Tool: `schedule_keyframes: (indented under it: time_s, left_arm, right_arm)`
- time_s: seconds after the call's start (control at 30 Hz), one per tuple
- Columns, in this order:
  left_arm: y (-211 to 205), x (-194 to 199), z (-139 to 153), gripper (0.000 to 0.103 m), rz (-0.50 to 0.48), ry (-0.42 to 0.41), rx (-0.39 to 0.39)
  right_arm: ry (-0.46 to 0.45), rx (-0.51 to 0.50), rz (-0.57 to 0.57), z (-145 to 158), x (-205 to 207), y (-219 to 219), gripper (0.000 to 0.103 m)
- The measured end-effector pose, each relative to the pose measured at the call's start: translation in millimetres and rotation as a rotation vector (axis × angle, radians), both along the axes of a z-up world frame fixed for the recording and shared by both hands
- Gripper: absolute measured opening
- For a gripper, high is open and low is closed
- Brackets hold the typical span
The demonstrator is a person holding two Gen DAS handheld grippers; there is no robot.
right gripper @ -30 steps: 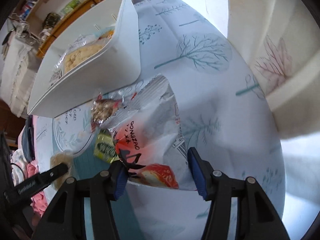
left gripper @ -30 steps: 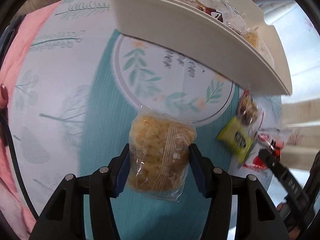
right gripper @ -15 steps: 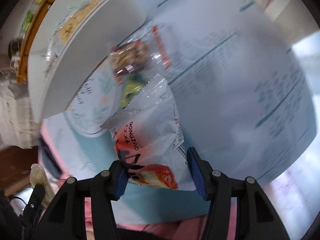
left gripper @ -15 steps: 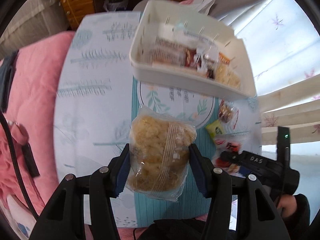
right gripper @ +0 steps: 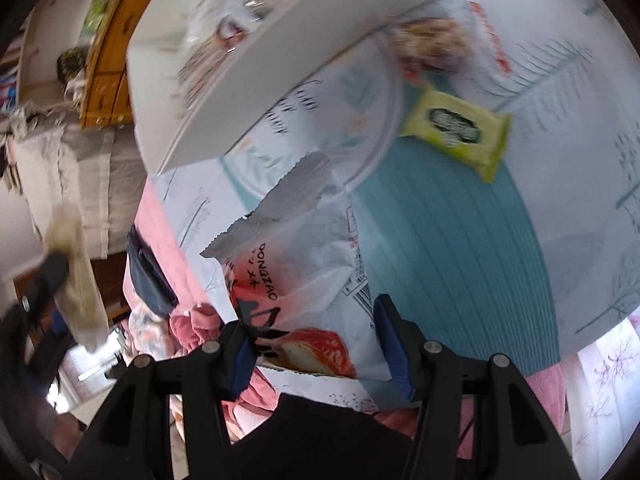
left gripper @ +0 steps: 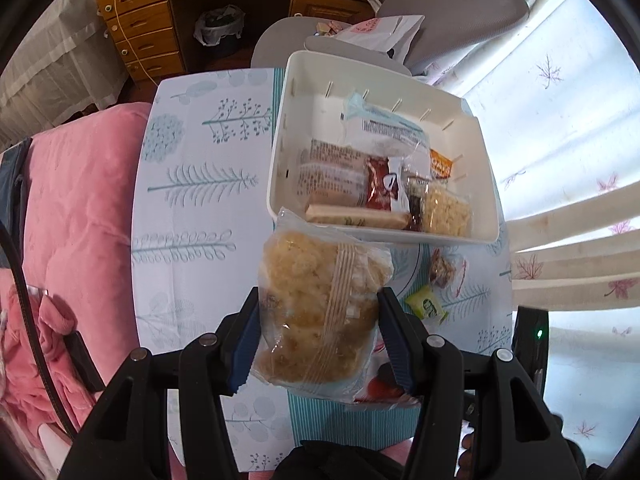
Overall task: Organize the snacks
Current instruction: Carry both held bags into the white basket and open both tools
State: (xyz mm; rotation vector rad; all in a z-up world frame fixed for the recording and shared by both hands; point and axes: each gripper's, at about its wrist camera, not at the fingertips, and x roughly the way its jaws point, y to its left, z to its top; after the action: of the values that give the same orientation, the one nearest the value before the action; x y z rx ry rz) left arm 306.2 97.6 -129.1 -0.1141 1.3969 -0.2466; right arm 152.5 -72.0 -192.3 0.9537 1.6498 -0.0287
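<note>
My left gripper point(left gripper: 318, 338) is shut on a clear bag of yellow crispy snack point(left gripper: 320, 308), held high above the table. Beyond it stands the white bin point(left gripper: 486, 184) with several wrapped snacks inside. My right gripper point(right gripper: 314, 340) is shut on a white and red snack bag point(right gripper: 304, 276), lifted over the near table edge. A green packet point(right gripper: 456, 130) point(left gripper: 427, 307) and a clear packet of brown snack point(right gripper: 434, 42) point(left gripper: 442, 272) lie on the tablecloth beside the bin point(right gripper: 256, 80). The left gripper with its bag shows blurred at the left of the right wrist view.
The table wears a white and teal leaf-print cloth point(left gripper: 192, 200). A pink quilt point(left gripper: 76, 208) lies to the left. A grey chair point(left gripper: 452, 4) and a wooden desk point(left gripper: 200, 4) stand behind the table, curtains point(left gripper: 560, 120) to the right.
Both grippers have risen with their bags. The left one climbed well above the table, so the bin's inside shows. The right one swung left and rolled, bag still gripped.
</note>
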Motion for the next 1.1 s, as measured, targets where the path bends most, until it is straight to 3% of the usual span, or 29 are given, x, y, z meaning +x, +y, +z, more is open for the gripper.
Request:
schedule_keyframes:
  time_s: [0.4,0.8,1.1]
  left_arm:
    - [-9,38,1,0.055,-0.013,-0.005,-0.02]
    - [-37,66,-13,0.055,-0.041,-0.023,-0.099]
    - [-59,83,-25,0.055,-0.034,-0.076,-0.156]
  right_arm:
    - [-0.167,-0.093,0.145,38,41,13,0.055]
    - [-0.36,-0.222,0.246,68,76,4,0.055]
    - [-0.402,-0.293,0.239,67,96,-25,0.054]
